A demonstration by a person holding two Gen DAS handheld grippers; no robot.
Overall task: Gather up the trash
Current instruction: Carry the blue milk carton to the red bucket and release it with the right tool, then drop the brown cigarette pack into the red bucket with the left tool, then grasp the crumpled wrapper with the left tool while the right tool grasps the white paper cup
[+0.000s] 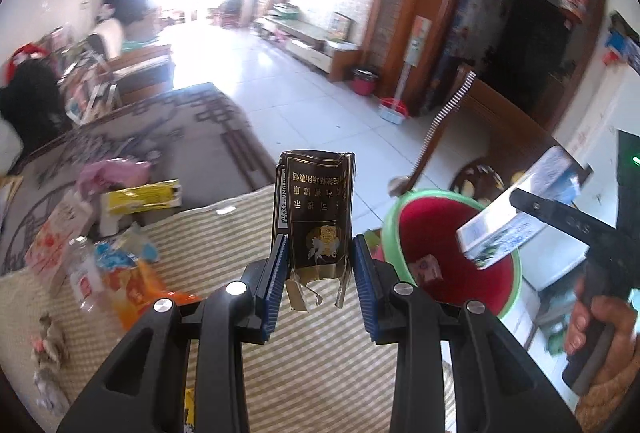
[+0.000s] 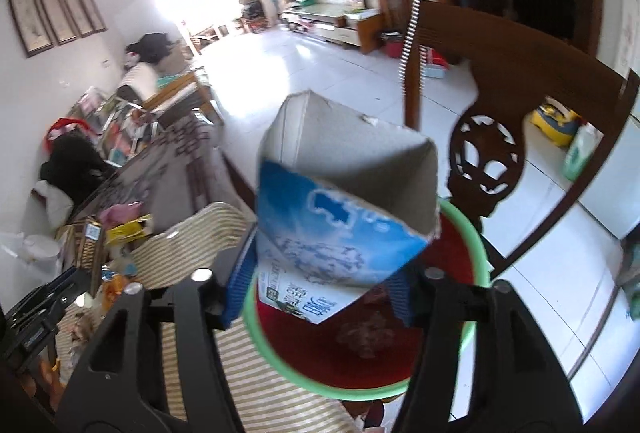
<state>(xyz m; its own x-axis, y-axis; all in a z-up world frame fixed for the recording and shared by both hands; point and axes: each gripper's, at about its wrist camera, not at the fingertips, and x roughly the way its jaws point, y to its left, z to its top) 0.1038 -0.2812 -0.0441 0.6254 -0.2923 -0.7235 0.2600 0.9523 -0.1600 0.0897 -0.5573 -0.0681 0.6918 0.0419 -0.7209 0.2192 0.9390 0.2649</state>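
My left gripper (image 1: 320, 247) is shut on a dark cigarette pack (image 1: 316, 201), held upright above the striped tablecloth (image 1: 224, 233). To its right stands a bin with a green rim (image 1: 390, 233) and a red inside. A torn blue-and-white carton (image 2: 340, 233) hangs tilted over that bin (image 2: 476, 233). It lies between the spread fingers of my right gripper (image 2: 320, 289), which stands open. The carton's lower corner is clear of the right pad (image 2: 400, 297). In the left wrist view the carton (image 1: 516, 217) hangs over the bin's mouth. A small pink box (image 1: 428, 269) lies inside.
More litter lies on the cloth at left: a yellow packet (image 1: 140, 197), an orange wrapper (image 1: 136, 285), a plastic bottle (image 1: 82, 273), a pink bag (image 1: 112, 173). A carved wooden chair (image 2: 520, 93) stands behind the bin. A hand (image 1: 600, 321) grips the right tool.
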